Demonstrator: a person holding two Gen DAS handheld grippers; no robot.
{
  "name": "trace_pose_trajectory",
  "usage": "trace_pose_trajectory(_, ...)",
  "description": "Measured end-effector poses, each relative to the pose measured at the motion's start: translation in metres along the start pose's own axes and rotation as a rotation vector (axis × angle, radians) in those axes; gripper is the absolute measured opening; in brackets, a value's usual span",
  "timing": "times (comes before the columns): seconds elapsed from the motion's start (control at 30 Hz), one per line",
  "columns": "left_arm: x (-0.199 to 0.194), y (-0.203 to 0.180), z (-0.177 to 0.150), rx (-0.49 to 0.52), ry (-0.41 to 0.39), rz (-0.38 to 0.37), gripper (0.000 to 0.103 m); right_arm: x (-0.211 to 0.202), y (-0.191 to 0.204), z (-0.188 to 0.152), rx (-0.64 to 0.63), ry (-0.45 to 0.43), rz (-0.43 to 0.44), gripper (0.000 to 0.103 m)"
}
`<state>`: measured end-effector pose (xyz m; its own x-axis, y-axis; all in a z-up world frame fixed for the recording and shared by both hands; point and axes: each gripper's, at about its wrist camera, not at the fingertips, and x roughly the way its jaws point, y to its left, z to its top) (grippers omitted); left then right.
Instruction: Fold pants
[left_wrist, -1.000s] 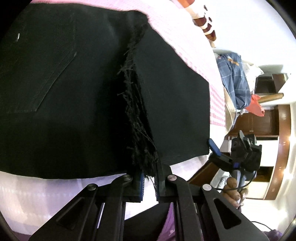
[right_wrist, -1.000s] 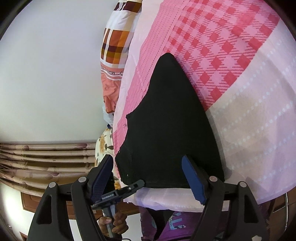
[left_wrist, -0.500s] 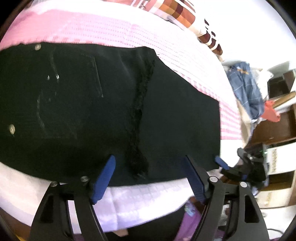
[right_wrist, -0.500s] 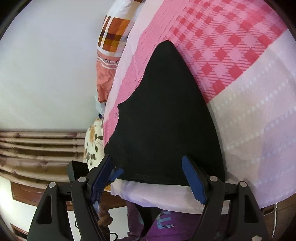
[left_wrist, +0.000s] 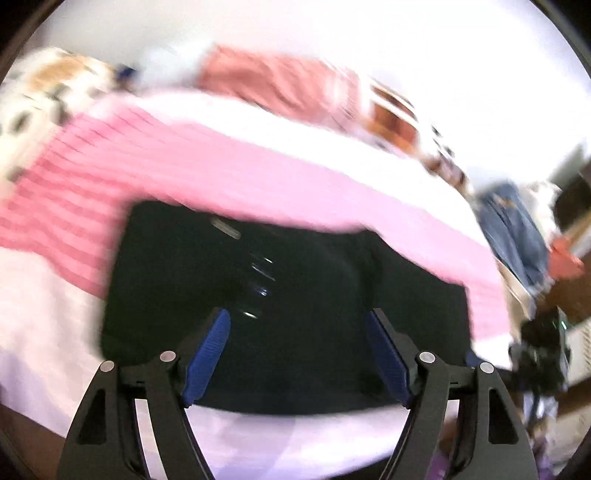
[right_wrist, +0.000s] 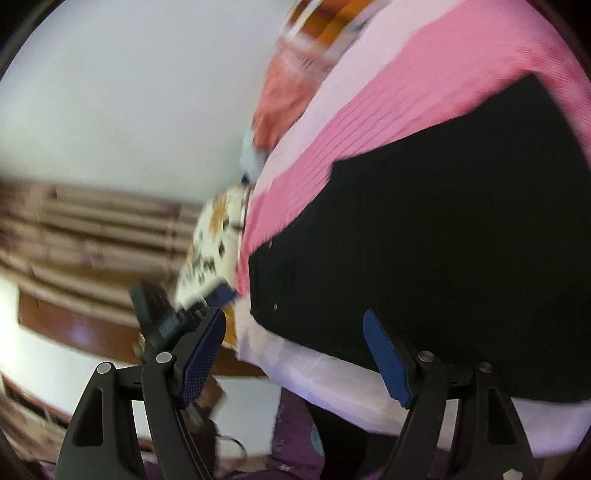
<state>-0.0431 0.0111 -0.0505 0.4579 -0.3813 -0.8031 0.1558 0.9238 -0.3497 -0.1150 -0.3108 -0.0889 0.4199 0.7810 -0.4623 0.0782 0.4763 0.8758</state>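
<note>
The black pants (left_wrist: 295, 280) lie folded into a flat rectangle on the pink checked bed sheet (left_wrist: 184, 166). My left gripper (left_wrist: 297, 332) hovers above the pants' near edge, open, with nothing between its blue pads. In the right wrist view the pants (right_wrist: 443, 229) fill the right side, and my right gripper (right_wrist: 293, 332) stands open over their near corner, apart from the cloth. The left gripper (right_wrist: 199, 306) shows blurred at the left, off the bed's edge. The right gripper (left_wrist: 532, 350) shows as a dark blur at the far right.
Patterned pillows (left_wrist: 303, 85) line the bed's far side. A heap of blue and red clothes (left_wrist: 517, 236) lies off the right end, by dark wooden furniture (left_wrist: 576, 280). A striped curtain (right_wrist: 92, 229) hangs to the left. A person's purple clothing (right_wrist: 295, 435) is at the near edge.
The left gripper let go of the frayed hem, opened wide and drew back and up from the pants. The right gripper pulled back and rolled, staying open. Both views are blurred by motion.
</note>
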Motion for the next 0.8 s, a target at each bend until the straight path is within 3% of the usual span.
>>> trace_pose_trajectory(0.1,-0.010,0.047,0.018,-0.032,-0.026,0.061,0.083,0.052,0.018,-0.001,-0.110,0.106,-0.095,0.074)
trace_pose_trajectory(0.2,0.010,0.094,0.023,-0.027,0.055,0.086,0.084,0.089,0.027,-0.003,-0.142,0.181,-0.144,0.074)
trace_pose_trajectory(0.4,0.054,0.141,0.018,-0.014,0.210,-0.104,0.084,0.132,0.075,-0.004,-0.299,0.239,-0.195,0.074)
trace_pose_trajectory(0.5,0.073,0.139,0.015,0.066,0.267,-0.189,0.084,0.148,0.075,-0.005,-0.266,0.270,-0.191,0.074)
trace_pose_trajectory(0.53,0.078,0.140,0.015,0.082,0.275,-0.183,0.084,0.151,0.073,-0.006,-0.252,0.277,-0.190,0.074)
trace_pose_trajectory(0.67,0.083,0.139,0.026,0.084,0.256,-0.254,0.085,0.158,0.060,-0.009,-0.191,0.303,-0.194,0.074)
trace_pose_trajectory(0.7,0.084,0.136,0.027,0.102,0.258,-0.259,0.079,0.158,0.057,-0.009,-0.177,0.306,-0.195,0.074)
trace_pose_trajectory(0.73,0.085,0.131,0.027,0.139,0.261,-0.247,0.059,0.159,0.056,-0.009,-0.166,0.306,-0.193,0.074)
trace_pose_trajectory(0.77,0.087,0.123,0.026,0.191,0.267,-0.219,0.046,0.162,0.056,-0.010,-0.152,0.302,-0.189,0.074)
trace_pose_trajectory(0.8,0.089,0.117,0.025,0.219,0.273,-0.211,0.042,0.163,0.055,-0.010,-0.138,0.300,-0.182,0.076)
